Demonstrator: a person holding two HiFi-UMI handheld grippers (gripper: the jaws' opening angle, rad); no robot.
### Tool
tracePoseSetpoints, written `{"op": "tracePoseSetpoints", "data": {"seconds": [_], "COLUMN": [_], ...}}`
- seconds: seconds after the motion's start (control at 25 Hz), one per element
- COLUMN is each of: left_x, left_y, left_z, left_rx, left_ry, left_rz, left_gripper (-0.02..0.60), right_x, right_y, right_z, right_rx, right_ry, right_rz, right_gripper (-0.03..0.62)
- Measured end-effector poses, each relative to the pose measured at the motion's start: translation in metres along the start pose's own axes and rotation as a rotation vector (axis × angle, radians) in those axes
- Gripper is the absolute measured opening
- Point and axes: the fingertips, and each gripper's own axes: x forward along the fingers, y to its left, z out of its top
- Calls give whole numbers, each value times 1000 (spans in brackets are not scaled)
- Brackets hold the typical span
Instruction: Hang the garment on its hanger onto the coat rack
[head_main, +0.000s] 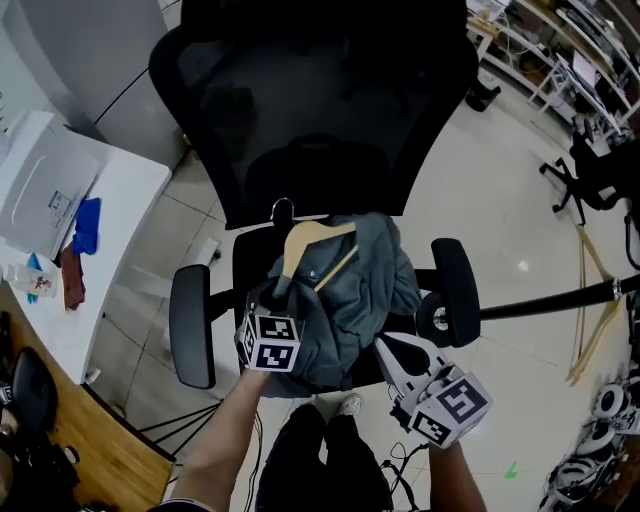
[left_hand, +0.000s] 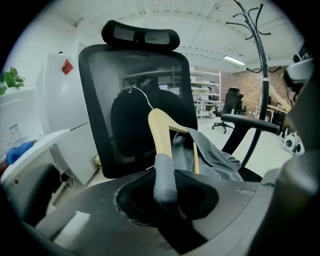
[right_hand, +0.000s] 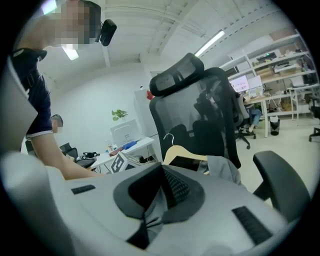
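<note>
Right now your left gripper (head_main: 275, 292) (left_hand: 165, 185) is clamped on one arm of the wooden hanger (head_main: 315, 240) (left_hand: 159, 131) (right_hand: 182, 152), at the end where grey cloth wraps over the wood. Your left gripper view shows the jaws closed on that covered tip, with the bare wood rising out of them towards the metal hook (head_main: 282, 210) (left_hand: 141, 96).

The grey-blue garment (head_main: 365, 290) (left_hand: 212, 155) (right_hand: 222, 167) is draped on the hanger. It lies bunched on the seat of the black office chair (head_main: 320, 110) (left_hand: 135, 100) (right_hand: 215, 115), between the two armrests (head_main: 190, 325), with the hook pointing at the mesh backrest.

Your right gripper (head_main: 383, 345) (right_hand: 161, 195) sits at the garment's near right edge. In your right gripper view a fold of grey fabric is pinched between its jaws, so that gripper is closed on the garment too.

The coat rack (left_hand: 261, 55) stands apart from the chair. In your left gripper view it is a dark pole with curved hooks at the top, to the right of the backrest and beyond the far armrest. A white table (head_main: 130, 200) stands to the left of the chair.
</note>
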Motion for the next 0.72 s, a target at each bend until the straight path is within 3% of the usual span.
{"op": "tracePoseSetpoints", "data": {"seconds": [0.28,0.72], "left_x": [-57,-153], "left_y": [-6,-8], "left_z": [73,187], "left_rx": [169,292], "left_ry": [-49,-152], "left_rz": [-25,-15], "left_gripper": [92,86], "right_x": [-34,-87], "right_y": [20,56], "right_z": [57,135], "right_rx": [-67,-208], "right_ry": [-110,-286], "right_rz": [9,50], "right_gripper": [14,14]}}
